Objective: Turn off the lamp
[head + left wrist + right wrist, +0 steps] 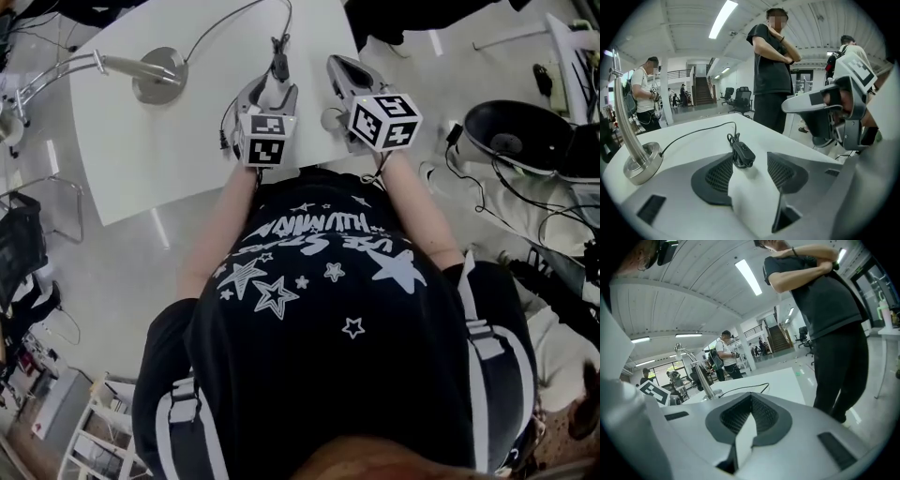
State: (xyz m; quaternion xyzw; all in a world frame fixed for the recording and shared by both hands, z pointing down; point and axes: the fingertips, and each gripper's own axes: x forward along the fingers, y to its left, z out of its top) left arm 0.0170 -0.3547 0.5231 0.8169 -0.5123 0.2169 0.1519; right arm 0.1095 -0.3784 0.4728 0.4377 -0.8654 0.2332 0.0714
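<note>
The lamp's round metal base [159,75] stands on the white table [141,169], and its chrome stem [66,70] bends away to the left. A black cable runs from the base to a small black inline switch [278,66]. My left gripper [276,82] is open, low over the table, its tips just short of the switch [743,154], which lies in the gap ahead of the pads, untouched. The base [642,161] and stem [622,117] show at the left of the left gripper view. My right gripper [336,64] hovers beside the left gripper, shut and empty [751,399].
The table's far edge lies just past the switch. A person in black [771,70] stands beyond it, and another stands further back at the left [644,93]. A black chair [511,136] and loose cables sit on the floor to the right.
</note>
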